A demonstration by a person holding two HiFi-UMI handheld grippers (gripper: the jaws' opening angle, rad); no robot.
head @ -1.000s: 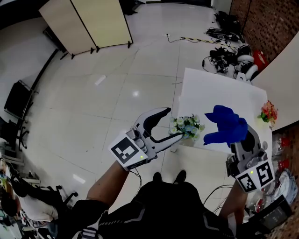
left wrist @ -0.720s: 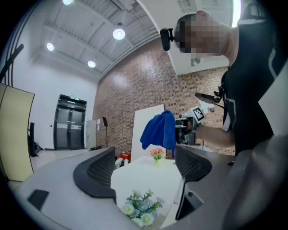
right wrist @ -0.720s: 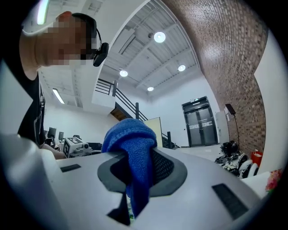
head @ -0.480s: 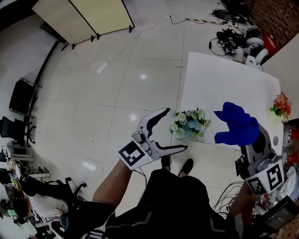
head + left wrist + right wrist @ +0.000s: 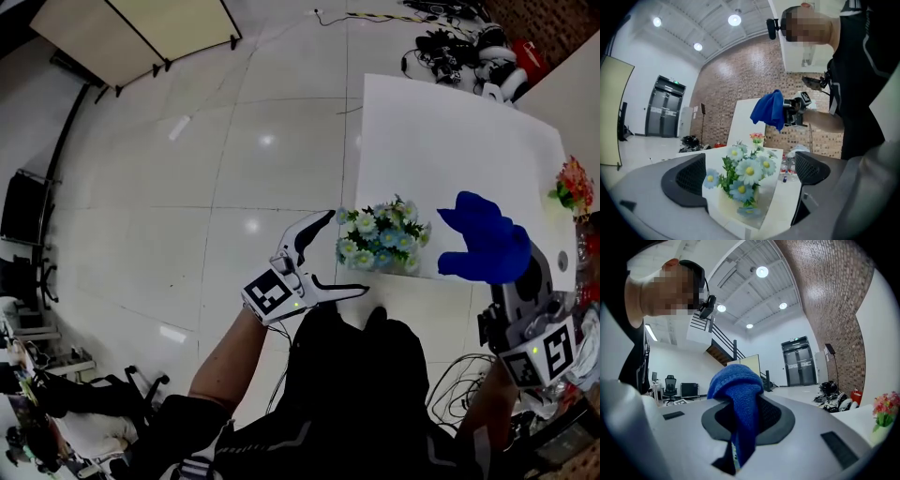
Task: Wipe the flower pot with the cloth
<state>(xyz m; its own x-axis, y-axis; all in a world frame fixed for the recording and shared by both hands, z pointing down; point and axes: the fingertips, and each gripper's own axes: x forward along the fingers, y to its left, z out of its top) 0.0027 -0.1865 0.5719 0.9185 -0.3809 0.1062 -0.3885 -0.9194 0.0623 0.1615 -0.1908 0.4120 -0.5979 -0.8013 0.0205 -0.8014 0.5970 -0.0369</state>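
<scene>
Head view: a white table (image 5: pixel 450 131) occupies 2 o'clock. A red flower bunch (image 5: pixel 572 183) stands near its edge at 3 o'clock. A folding screen (image 5: pixel 178 23) stands at 11 o'clock. A cable heap (image 5: pixel 459 47) lies at 1 o'clock on the tiled floor (image 5: pixel 234 159).

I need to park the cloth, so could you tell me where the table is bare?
The white table is bare across its middle and far end. Only the near edge is crowded, by the daisy pot; red flowers stand at the right edge.
</scene>
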